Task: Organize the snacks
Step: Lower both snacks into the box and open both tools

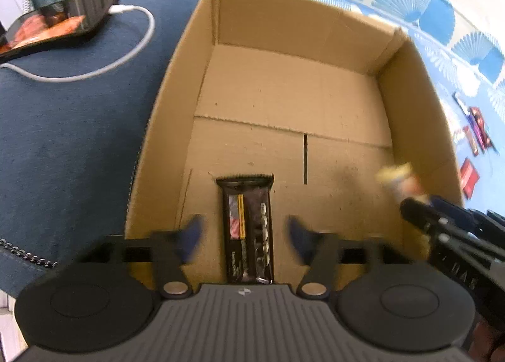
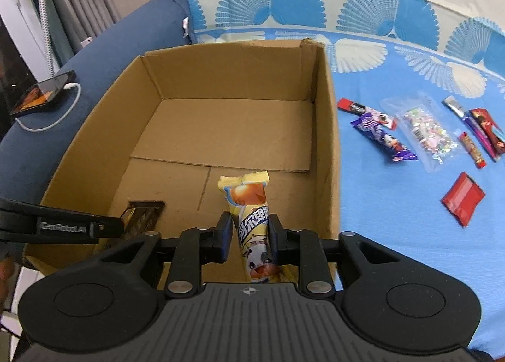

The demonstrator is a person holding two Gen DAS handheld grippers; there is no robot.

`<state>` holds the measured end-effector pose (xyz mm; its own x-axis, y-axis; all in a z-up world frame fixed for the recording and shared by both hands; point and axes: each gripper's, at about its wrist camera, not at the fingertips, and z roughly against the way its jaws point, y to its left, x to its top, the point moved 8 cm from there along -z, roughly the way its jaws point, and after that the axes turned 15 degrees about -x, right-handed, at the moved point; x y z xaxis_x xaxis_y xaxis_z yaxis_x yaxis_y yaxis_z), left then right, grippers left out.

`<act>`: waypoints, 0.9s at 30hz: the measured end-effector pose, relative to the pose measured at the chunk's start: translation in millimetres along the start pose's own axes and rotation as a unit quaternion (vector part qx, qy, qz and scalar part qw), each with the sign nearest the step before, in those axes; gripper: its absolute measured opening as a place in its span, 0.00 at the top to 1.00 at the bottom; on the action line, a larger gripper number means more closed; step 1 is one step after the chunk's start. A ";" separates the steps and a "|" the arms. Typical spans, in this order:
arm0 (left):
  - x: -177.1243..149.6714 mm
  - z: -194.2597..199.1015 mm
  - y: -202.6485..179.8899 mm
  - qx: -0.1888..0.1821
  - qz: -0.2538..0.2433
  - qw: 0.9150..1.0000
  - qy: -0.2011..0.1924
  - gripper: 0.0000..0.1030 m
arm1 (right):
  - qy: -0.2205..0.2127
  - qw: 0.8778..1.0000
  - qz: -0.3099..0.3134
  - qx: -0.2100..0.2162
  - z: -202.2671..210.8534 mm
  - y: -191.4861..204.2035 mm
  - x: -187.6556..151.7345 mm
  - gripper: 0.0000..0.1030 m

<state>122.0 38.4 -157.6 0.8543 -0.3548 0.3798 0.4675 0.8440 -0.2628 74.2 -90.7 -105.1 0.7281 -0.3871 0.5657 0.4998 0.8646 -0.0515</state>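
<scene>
An open cardboard box (image 1: 170, 109) (image 2: 325, 141) stands on a blue patterned cloth. A dark snack bar (image 1: 247, 229) (image 2: 142, 216) lies on the box floor near the front wall. My left gripper (image 1: 244, 226) hangs over it, open wide, its blue fingers clear of the bar on both sides. A yellow snack packet (image 2: 249, 204) (image 1: 397, 178) stands tilted inside the box at the front right. My right gripper (image 2: 249, 223) (image 1: 419, 210) is open around it, with a small gap at the left pad. One finger of the left gripper (image 2: 104, 225) shows beside the dark bar.
Several wrapped snacks lie on the cloth right of the box: a purple packet (image 2: 382, 137), a clear candy bag (image 2: 426, 128), a red packet (image 2: 462, 197) (image 1: 468, 178). A phone (image 1: 56, 24) (image 2: 41, 93) with a white cable rests on the blue sofa arm to the left.
</scene>
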 end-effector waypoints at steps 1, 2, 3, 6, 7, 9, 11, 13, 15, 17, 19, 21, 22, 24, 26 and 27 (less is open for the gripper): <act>1.5 5.6 0.4 0.004 0.002 1.000 -0.012 0.00 | -0.005 1.000 0.001 -0.004 2.2 0.0 0.9 0.47; 2.4 12.6 0.6 0.012 0.001 1.000 -0.026 0.00 | -0.012 1.000 0.001 -0.005 6.0 -1.1 2.2 0.37; 2.6 18.7 -0.2 0.015 -0.002 0.999 -0.033 0.00 | -0.019 1.000 0.002 -0.007 10.8 -1.8 3.3 0.34; -4.4 32.8 -2.0 0.014 0.000 0.999 -0.033 0.00 | -0.036 0.999 0.006 -0.006 29.7 -4.2 5.4 0.23; -9.2 37.3 -3.2 0.011 0.002 0.999 -0.031 0.00 | -0.039 0.999 0.009 -0.006 36.6 -5.0 4.8 0.19; -19.9 46.4 -5.8 0.009 0.002 1.000 -0.027 0.00 | -0.045 0.999 0.014 -0.004 52.6 -7.4 -0.1 0.17; -35.1 58.2 -8.6 0.015 -0.001 1.000 -0.027 0.00 | -0.048 0.999 0.018 -0.002 67.9 -10.4 -7.2 0.16; -53.5 72.9 -9.9 0.019 -0.004 0.999 -0.028 0.00 | -0.048 0.999 0.018 -0.005 82.8 -13.7 -16.1 0.14; -71.0 84.6 -11.9 0.020 -0.006 0.999 -0.028 0.00 | -0.048 0.999 0.018 -0.006 98.2 -17.9 -27.2 0.14; -87.3 95.7 -12.8 0.021 -0.010 0.999 -0.027 0.00 | -0.051 0.998 0.021 -0.008 112.7 -20.3 -39.0 0.13; -99.5 104.4 -14.9 0.022 -0.016 0.999 -0.028 0.00 | -0.059 0.998 0.024 -0.011 126.6 -22.9 -49.0 0.13; -106.1 112.5 -18.1 0.026 -0.024 0.999 -0.034 0.00 | -0.069 0.997 0.024 -0.013 140.0 -25.1 -55.7 0.13; -107.5 117.1 -20.2 0.027 -0.026 0.999 -0.039 0.00 | -0.074 0.997 0.022 -0.014 144.7 -26.2 -57.1 0.13; -109.5 127.0 -25.9 0.025 -0.030 0.998 -0.052 0.00 | -0.086 0.996 0.016 -0.014 156.4 -29.2 -58.8 0.12; -111.0 136.1 -31.0 0.026 -0.036 0.997 -0.065 0.00 | -0.100 0.995 0.014 -0.015 166.3 -32.8 -59.7 0.11; -111.7 139.0 -33.7 0.027 -0.040 0.996 -0.069 0.00 | -0.107 0.994 0.013 -0.015 171.3 -34.2 -60.7 0.11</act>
<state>-20.8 105.5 -67.9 0.7739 -0.3664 0.5166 0.5169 0.8367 -0.1808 -67.5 -41.9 3.4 0.6262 -0.2860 0.7253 0.4986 0.8621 -0.0906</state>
